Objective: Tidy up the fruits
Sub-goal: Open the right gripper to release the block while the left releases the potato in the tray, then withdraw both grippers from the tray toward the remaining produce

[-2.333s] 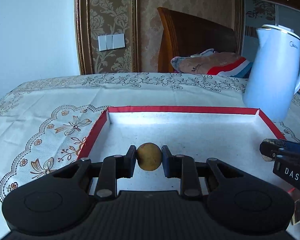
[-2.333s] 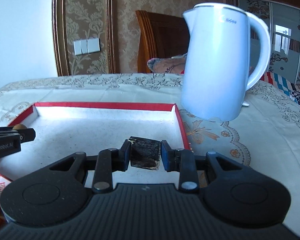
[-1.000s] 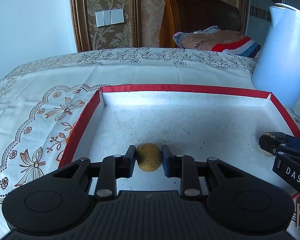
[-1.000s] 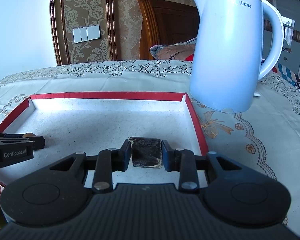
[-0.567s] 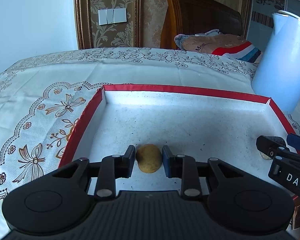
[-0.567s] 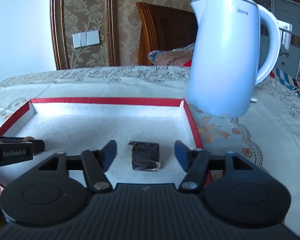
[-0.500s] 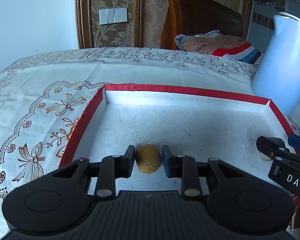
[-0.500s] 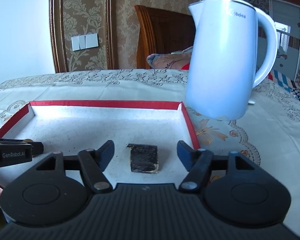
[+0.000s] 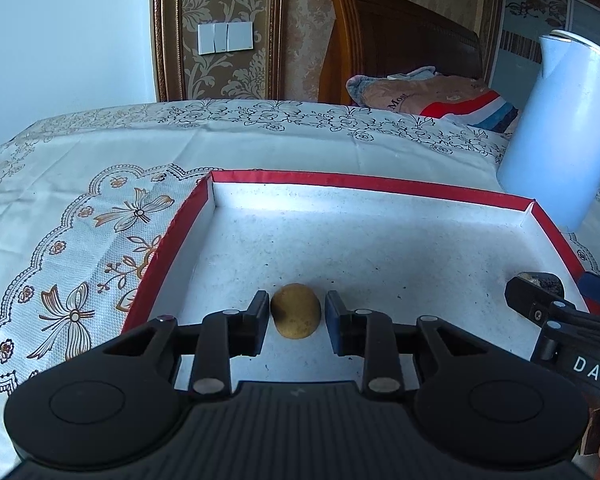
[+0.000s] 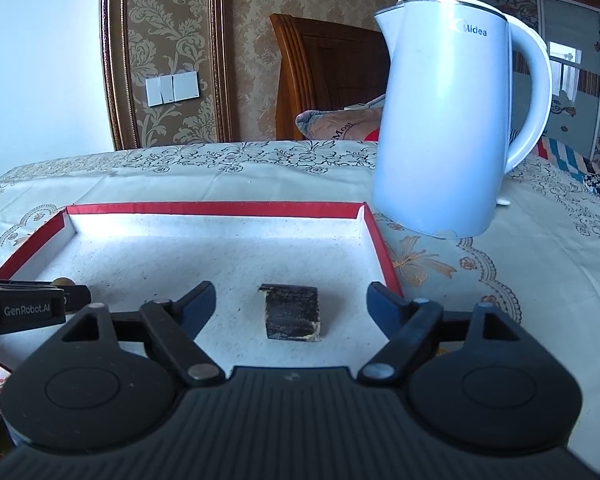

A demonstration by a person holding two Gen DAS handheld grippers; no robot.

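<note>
A small round yellow-brown fruit (image 9: 296, 311) rests on the white floor of the red-rimmed tray (image 9: 372, 182), near its front left. My left gripper (image 9: 297, 300) brackets it, with a thin gap showing at each pad, so it is open and only narrowly. In the right wrist view a dark, flat-sided block (image 10: 292, 312) lies on the tray (image 10: 216, 208) floor near the right wall. My right gripper (image 10: 291, 289) is open around the block; its jaws are opening and stand well clear of it on both sides. Each gripper's tip shows at the edge of the other's view.
A tall white electric kettle (image 10: 448, 128) stands on the patterned tablecloth (image 9: 80, 208) just beyond the tray's far right corner. Behind the table are a wooden headboard (image 9: 400, 52) and a striped pillow (image 9: 440, 96). A fingertip shows at the lower right of the left wrist view.
The right gripper has let go of the dark block and spread its jaws wide; the block stays on the tray floor. The left pads have eased slightly off the fruit.
</note>
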